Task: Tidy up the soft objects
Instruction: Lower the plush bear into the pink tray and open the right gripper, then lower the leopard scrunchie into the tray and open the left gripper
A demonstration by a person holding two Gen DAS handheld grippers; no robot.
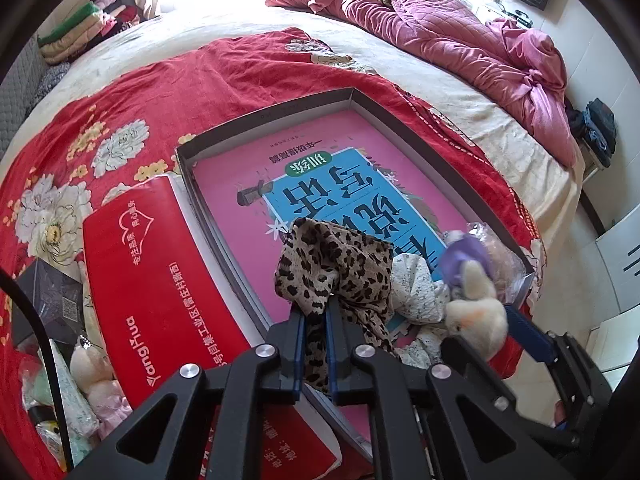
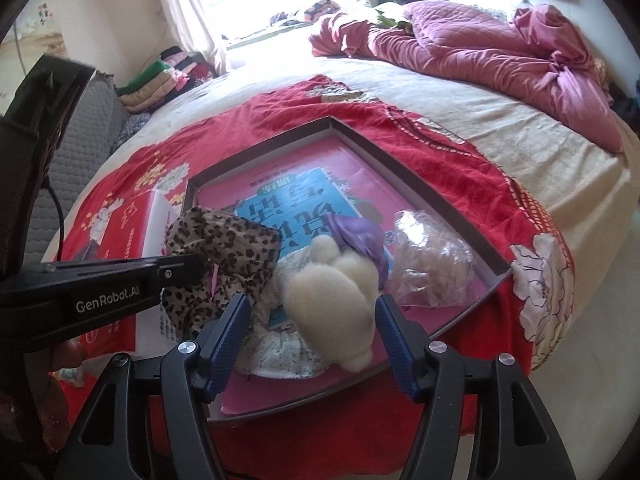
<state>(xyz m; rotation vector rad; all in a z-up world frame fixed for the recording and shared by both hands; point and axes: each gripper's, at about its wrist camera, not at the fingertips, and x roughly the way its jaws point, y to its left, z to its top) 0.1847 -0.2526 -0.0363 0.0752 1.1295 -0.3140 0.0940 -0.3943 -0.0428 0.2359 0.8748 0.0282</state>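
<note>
A shallow grey box (image 1: 276, 111) (image 2: 440, 196) with a pink printed bottom lies on the red floral blanket. My left gripper (image 1: 316, 312) is shut on a leopard-print cloth (image 1: 332, 256) (image 2: 224, 248) and holds it above the box's near left corner. My right gripper (image 2: 310, 312) is open, its jaws either side of a cream plush toy with a purple part (image 2: 336, 284) (image 1: 476, 300); the toy looks blurred and not gripped, over the box's near part. A white lacy cloth (image 1: 416, 292) (image 2: 288, 352) and a clear bag of beige stuffing (image 2: 432, 260) lie in the box.
A red carton (image 1: 160, 280) lies left of the box. More plush toys and bagged items (image 1: 92, 364) lie at the near left. A crumpled pink quilt (image 1: 460, 40) is at the bed's far right. Folded clothes (image 1: 92, 24) are stacked at the far left.
</note>
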